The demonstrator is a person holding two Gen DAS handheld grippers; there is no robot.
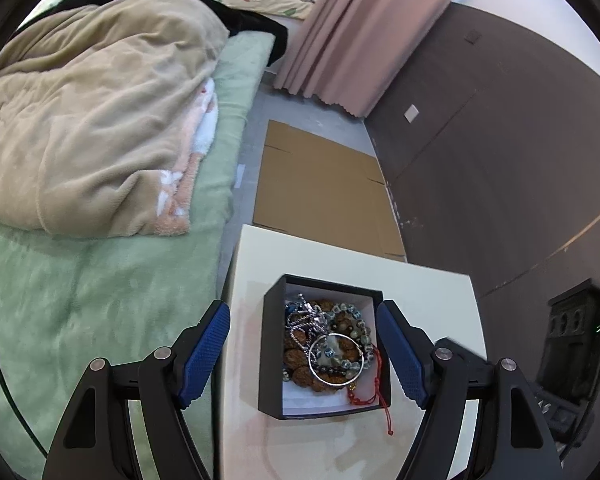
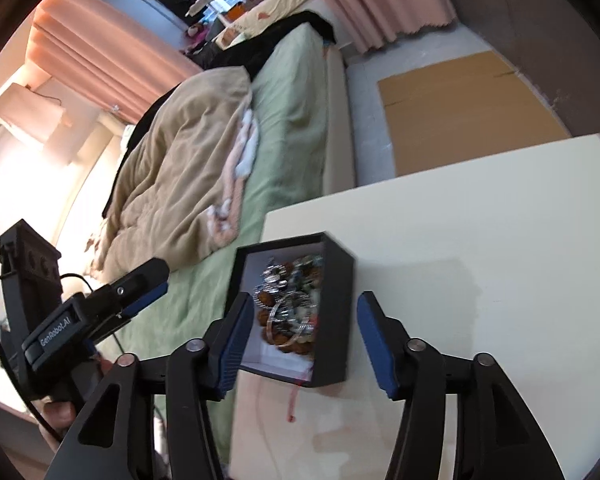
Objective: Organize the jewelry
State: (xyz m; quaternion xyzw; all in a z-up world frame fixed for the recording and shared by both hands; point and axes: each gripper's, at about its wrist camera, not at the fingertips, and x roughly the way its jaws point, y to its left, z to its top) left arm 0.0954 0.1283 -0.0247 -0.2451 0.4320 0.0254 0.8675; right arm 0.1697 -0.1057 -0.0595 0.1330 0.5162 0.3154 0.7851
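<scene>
Jewelry (image 1: 328,344) sits heaped in the black box (image 1: 272,344) — table (image 1: 428,288) otherwise bare. Left gripper (image 1: 304,352) and right gripper (image 2: 300,344) spread, empty. Collection appears complete; box unlidded.

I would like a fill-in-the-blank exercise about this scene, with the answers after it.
1. The jewelry lies inside a black ____.
2. A silver bangle rests on ____ of the beaded bracelets.
3. A ____ cord hangs over the wall onto the white table.
4. The left tool is ____, holding nothing.

Answers: box; top; red; open
</scene>
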